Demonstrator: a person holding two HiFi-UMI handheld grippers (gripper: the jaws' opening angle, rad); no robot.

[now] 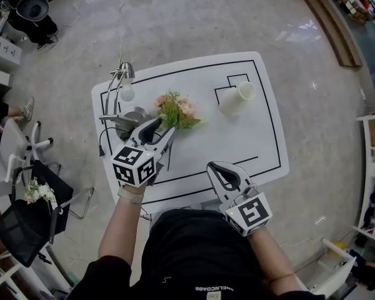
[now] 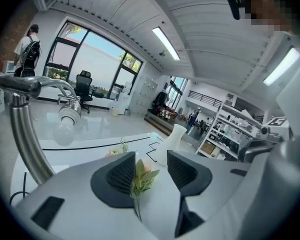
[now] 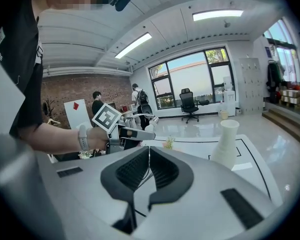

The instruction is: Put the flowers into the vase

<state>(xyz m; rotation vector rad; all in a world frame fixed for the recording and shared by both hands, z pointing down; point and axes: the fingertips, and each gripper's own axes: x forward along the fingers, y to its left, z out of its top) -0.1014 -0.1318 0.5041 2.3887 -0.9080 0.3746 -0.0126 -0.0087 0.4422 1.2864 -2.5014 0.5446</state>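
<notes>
Holds the left tongs (image 1: 164,129) part-way apart over the far left part of the white bench with a black outline (image 1: 256,136), one pad on either side of a green sprig (image 2: 142,176) but not pressing on it. Finds the small bunch of pink artificial flowers with green leaves (image 1: 177,111) lying flat just ahead of those tongs, stem end toward them and blossoms toward the far edge, so the long axis runs roughly in line with the jaws. Holds the right tongs (image 1: 214,167) closed on nothing, back at the near edge, well apart from the bunch and clearly the farther of the two. Shows the tall white narrow-necked vase (image 1: 236,99) upright inside a small black-outlined square near the far right corner, to the right of the flowers, with bare bench between. Calls, most likely, for closing on the stem, a lift and a carry rightward. Leaves little room on the left, with a silver desk lamp (image 1: 122,99) just beside tongs and bunch. Leaves open room rightward.
</notes>
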